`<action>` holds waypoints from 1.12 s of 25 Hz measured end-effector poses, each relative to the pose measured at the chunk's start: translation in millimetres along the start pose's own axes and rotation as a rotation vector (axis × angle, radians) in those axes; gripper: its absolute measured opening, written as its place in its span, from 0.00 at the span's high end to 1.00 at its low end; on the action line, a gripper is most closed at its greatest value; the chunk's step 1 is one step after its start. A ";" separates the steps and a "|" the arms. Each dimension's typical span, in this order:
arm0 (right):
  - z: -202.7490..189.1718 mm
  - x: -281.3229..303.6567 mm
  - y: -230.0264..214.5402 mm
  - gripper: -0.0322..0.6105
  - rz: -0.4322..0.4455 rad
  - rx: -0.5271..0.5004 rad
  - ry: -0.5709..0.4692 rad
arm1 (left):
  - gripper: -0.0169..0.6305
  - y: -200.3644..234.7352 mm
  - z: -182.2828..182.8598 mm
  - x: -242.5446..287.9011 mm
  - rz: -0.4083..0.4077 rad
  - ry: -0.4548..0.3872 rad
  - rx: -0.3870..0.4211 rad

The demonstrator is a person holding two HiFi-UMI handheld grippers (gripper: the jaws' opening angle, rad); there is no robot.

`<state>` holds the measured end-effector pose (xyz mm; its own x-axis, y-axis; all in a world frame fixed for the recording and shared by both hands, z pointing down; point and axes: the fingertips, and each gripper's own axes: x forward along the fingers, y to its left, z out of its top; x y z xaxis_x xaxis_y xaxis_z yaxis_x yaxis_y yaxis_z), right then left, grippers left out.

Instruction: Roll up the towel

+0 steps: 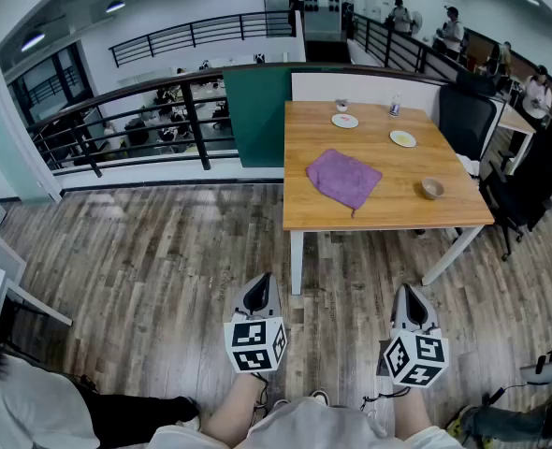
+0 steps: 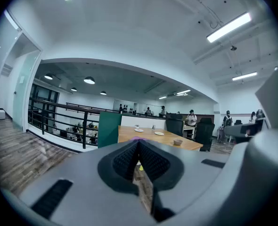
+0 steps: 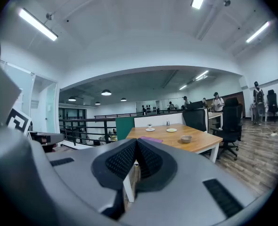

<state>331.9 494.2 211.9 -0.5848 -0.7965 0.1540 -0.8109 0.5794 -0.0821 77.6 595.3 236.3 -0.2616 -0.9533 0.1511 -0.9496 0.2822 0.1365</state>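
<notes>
A purple towel (image 1: pixel 343 178) lies crumpled and flat near the middle of the wooden table (image 1: pixel 313 211). In the right gripper view the towel (image 3: pixel 151 139) shows as a thin purple strip on the tabletop. My left gripper (image 1: pixel 258 294) and right gripper (image 1: pixel 410 299) hang well short of the table, over the wooden floor, both pointing toward it. Each has its jaws shut with nothing between them, as the left gripper (image 2: pixel 138 143) and the right gripper (image 3: pixel 136 142) show in their own views.
On the table stand two small plates (image 1: pixel 402 138), a small bowl (image 1: pixel 432 189) near the right edge and a cup at the back. Black office chairs (image 1: pixel 510 204) stand to the table's right. A black railing (image 1: pixel 117 129) runs along the left. People stand far behind.
</notes>
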 end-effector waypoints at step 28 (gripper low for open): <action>17.3 -1.6 -5.0 0.76 0.009 0.018 -0.067 | 0.81 0.2 18.7 -4.3 0.001 -0.045 -0.007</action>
<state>336.4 489.5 195.0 -0.5915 -0.8016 0.0868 -0.8058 0.5835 -0.1013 75.3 597.4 217.5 -0.2703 -0.9568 0.1070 -0.9481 0.2839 0.1434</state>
